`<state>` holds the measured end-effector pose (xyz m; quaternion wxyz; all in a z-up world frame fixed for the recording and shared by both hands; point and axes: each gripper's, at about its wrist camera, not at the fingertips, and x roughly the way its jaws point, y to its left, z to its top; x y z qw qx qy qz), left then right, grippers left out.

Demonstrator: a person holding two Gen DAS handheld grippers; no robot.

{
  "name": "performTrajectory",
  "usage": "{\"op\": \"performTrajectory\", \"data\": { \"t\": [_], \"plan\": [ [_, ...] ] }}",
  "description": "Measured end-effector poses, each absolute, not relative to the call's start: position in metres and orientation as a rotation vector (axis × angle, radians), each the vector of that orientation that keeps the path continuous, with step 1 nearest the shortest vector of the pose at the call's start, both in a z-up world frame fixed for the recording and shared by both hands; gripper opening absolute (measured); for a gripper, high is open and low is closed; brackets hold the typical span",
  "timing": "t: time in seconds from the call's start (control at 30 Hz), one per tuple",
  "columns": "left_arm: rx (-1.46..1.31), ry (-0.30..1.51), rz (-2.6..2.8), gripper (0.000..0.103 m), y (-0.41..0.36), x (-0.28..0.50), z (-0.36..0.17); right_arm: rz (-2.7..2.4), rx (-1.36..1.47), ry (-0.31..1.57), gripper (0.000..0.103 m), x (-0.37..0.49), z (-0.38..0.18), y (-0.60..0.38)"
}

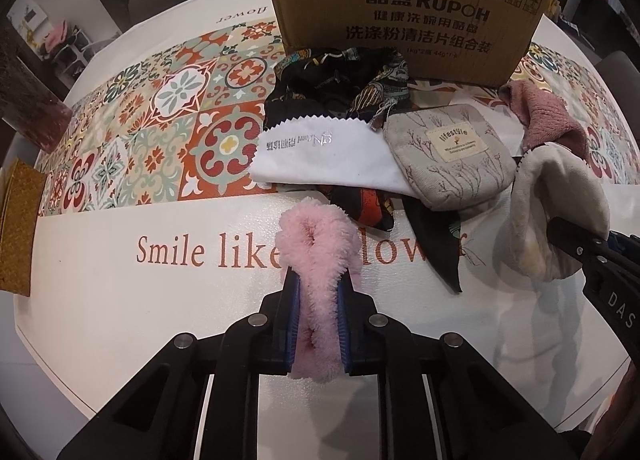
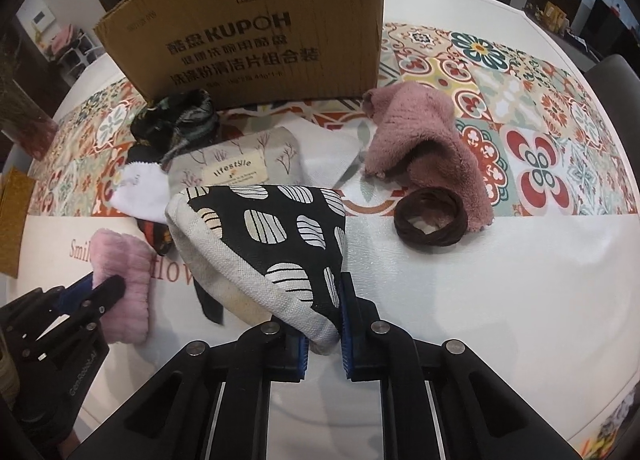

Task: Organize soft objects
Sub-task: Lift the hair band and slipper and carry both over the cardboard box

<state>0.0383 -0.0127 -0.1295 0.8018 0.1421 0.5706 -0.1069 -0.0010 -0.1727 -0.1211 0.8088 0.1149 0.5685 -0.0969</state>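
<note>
My left gripper is shut on a fluffy pink scrunchie and holds it just above the table; it also shows in the right wrist view. My right gripper is shut on a black and beige spotted fabric pouch, seen from the side in the left wrist view. Behind lie a grey "lifestyle" pouch, a white cloth, a black patterned scarf, a pink towel and a brown hair tie. A cardboard box stands at the back.
The round table has a white cover with a patterned tile band. A yellow-brown mat lies at the left edge. Chairs stand beyond the table's far side.
</note>
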Motion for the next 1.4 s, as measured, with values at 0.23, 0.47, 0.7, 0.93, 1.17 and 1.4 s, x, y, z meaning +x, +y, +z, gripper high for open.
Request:
{"op": "performTrajectory", "data": {
  "t": [0.23,0.47,0.7,0.93,1.17,1.4],
  "plan": [
    [0.292,1.182,-0.235,0.017,-0.010,0.031,-0.110,-0.213,0.239,1.169,0.014,-0.006,-0.104,-0.173],
    [0.289,1.124,-0.236,0.017,-0.010,0.026,-0.085,-0.197,0.236,1.129,0.014,-0.012,-0.086,-0.170],
    [0.279,1.071,-0.244,0.017,-0.010,0.029,-0.058,-0.202,0.218,1.075,0.014,-0.011,-0.059,-0.170],
    [0.275,1.018,-0.260,0.018,-0.015,0.040,-0.028,-0.194,0.212,1.037,0.014,-0.006,-0.038,-0.169],
    [0.251,0.987,-0.285,0.018,-0.019,0.050,-0.003,-0.192,0.208,0.985,0.014,0.004,-0.008,-0.175],
    [0.250,0.951,-0.302,0.018,-0.026,0.059,0.021,-0.197,0.192,0.936,0.014,0.013,0.018,-0.181]
  ]
}}
